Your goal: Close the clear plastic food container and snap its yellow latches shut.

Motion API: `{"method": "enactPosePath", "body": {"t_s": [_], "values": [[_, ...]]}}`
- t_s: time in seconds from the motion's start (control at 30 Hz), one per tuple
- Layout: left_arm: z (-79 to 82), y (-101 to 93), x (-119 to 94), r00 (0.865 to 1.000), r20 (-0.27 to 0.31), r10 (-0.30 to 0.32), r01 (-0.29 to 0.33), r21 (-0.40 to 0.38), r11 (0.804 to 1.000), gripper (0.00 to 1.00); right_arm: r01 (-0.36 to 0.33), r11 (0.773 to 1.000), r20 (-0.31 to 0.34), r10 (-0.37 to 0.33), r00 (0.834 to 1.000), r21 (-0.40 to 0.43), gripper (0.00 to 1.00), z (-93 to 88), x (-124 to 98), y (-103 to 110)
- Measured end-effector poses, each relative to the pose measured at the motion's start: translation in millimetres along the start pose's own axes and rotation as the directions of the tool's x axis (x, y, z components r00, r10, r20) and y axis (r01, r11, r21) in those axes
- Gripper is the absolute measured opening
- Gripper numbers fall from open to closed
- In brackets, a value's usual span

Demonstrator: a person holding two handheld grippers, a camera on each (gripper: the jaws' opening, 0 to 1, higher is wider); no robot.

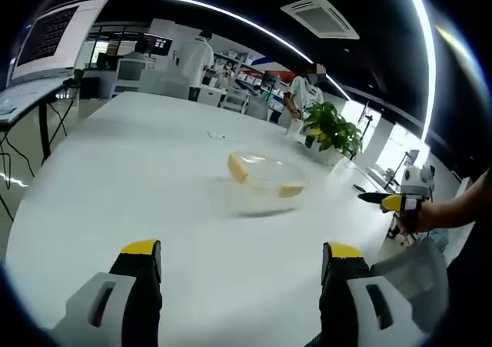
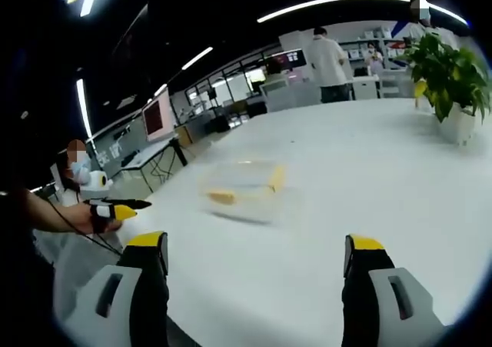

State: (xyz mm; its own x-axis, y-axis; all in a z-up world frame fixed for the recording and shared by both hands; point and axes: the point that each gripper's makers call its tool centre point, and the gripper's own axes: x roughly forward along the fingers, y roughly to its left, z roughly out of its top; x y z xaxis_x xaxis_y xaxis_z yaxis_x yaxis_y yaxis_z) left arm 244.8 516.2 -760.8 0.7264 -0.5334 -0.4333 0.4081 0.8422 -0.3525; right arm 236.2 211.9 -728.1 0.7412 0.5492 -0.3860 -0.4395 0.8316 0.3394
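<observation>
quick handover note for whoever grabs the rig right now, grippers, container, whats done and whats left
Left gripper: open, holding nothing, short of the container.
Right gripper: open, holding nothing, also short of it.
Clear plastic food container sits alone mid white table, yellow latches showing at its sides; potted plant stands beyond it.
Done: nothing visible; neither gripper touches the container. Too blurred to tell whether the lid is seated.
Left: bring both grippers in, close the lid, snap the latches.

The container (image 1: 265,176) is motion-blurred; whether its lid is closed or its latches (image 1: 237,167) snapped can't be told.
</observation>
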Motion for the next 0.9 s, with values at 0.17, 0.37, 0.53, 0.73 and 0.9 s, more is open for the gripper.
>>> {"method": "enactPosePath", "body": {"t_s": [0.17, 0.37, 0.53, 0.73, 0.9], "values": [[-0.7, -4.6, -10, 1.000, 0.023, 0.008, -0.008, -0.027, 1.000, 0.82, 0.001, 0.999, 0.029, -0.002, 1.000, 0.033, 0.94, 3.1, -8, 2], [-1.3, -8.2, -18, 0.999, 0.044, 0.011, -0.009, -0.034, 0.999, 0.82, -0.006, 0.999, 0.045, 0.004, 0.999, 0.045, 0.94, -0.1, -17, 10], [-0.9, -12.4, -25, 0.997, 0.069, 0.027, -0.025, -0.031, 0.999, 0.80, -0.006, 0.998, 0.055, 0.003, 0.998, 0.062, 0.94, -5.0, -22, 15], [-3.5, -17.8, -29, 0.996, 0.081, 0.041, -0.037, -0.047, 0.998, 0.79, -0.016, 0.999, 0.043, 0.015, 0.999, 0.039, 0.94, -12.7, -21, 24], [-10.7, -24.2, -29, 0.997, 0.067, 0.041, -0.041, 0.001, 0.999, 0.77, -0.021, 1.000, 0.061, 0.021, 0.998, 0.009, 0.94, -10.5, -20, 28]]}}
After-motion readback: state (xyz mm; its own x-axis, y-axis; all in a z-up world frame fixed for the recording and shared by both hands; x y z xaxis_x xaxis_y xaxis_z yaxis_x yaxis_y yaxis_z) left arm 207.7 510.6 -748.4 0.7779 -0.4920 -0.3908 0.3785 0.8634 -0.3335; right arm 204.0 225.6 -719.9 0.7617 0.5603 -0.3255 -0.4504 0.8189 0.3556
